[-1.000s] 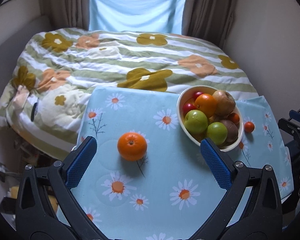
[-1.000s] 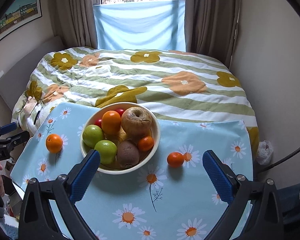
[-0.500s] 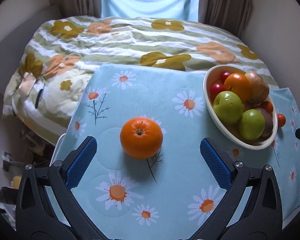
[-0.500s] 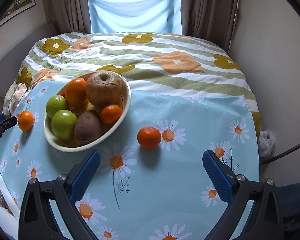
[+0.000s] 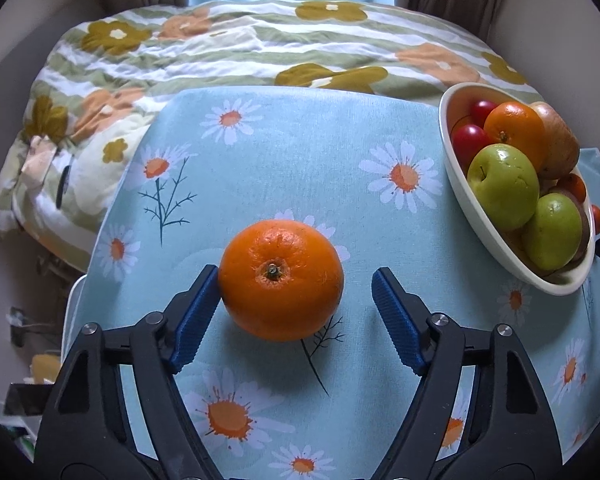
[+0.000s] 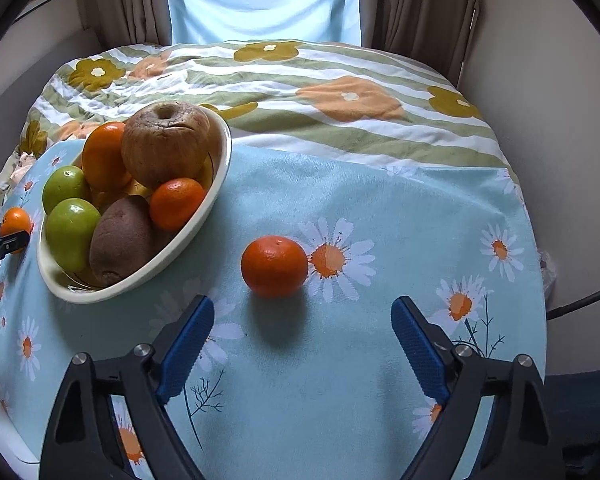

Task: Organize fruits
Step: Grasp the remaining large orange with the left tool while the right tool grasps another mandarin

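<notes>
A large orange (image 5: 281, 279) lies on the daisy tablecloth between the fingers of my left gripper (image 5: 296, 280). The jaws are open; the left pad (image 5: 198, 304) touches or nearly touches the orange, the right pad stands apart. A cream bowl (image 5: 466, 196) at the right holds green apples, an orange, red fruits and brown fruits. In the right wrist view a small tangerine (image 6: 274, 266) lies just ahead of my open, empty right gripper (image 6: 302, 322). The bowl (image 6: 168, 258) is left of it, and the large orange (image 6: 15, 222) shows far left.
The table with the light-blue daisy cloth (image 6: 380, 208) stands against a bed with a flowered striped quilt (image 5: 260, 44). Curtains and a wall lie behind. The table's left edge (image 5: 96, 240) drops to a cluttered floor. A cable (image 6: 580, 300) hangs at the right.
My left gripper moved forward and down so the orange now lies between its fingers, and its jaws have narrowed. My right gripper moved closer to the small tangerine, its jaws slightly narrower.
</notes>
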Demonstrator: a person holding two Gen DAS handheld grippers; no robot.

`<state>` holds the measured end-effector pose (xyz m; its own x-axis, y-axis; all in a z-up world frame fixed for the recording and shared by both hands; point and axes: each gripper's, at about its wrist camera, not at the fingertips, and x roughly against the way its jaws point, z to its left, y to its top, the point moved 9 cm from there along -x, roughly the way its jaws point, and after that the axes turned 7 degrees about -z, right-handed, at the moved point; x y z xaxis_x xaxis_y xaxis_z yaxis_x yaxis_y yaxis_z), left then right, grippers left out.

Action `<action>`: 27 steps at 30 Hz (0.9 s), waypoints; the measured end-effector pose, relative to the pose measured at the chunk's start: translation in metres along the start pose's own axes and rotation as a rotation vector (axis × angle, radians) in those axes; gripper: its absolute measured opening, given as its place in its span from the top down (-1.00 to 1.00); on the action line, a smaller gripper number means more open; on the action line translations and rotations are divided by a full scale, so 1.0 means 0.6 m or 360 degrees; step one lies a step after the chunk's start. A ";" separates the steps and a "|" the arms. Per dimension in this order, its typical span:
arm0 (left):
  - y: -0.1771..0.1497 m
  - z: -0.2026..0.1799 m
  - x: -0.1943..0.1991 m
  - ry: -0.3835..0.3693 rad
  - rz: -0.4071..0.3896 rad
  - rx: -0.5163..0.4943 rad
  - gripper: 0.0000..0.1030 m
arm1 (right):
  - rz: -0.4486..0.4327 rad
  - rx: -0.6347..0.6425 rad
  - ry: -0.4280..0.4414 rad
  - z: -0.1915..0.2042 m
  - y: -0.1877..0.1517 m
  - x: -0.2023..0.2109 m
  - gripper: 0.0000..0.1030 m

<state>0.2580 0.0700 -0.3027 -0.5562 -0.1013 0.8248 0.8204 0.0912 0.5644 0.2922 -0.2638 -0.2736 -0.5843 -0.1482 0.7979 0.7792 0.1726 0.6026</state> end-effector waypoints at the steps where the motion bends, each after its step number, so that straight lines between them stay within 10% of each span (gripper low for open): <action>1: -0.001 0.000 -0.002 0.0001 0.0004 0.0006 -0.55 | 0.0007 -0.0003 0.0003 0.001 0.000 -0.003 -0.67; 27: -0.016 0.012 -0.003 0.0023 -0.0018 0.0054 -0.23 | -0.0035 0.0028 0.0022 0.022 0.029 -0.034 0.06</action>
<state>0.2499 0.0767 -0.3092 -0.5634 -0.1171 0.8178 0.8089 0.1232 0.5749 0.3146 -0.2450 -0.2789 -0.5979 -0.1658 0.7842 0.7619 0.1862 0.6203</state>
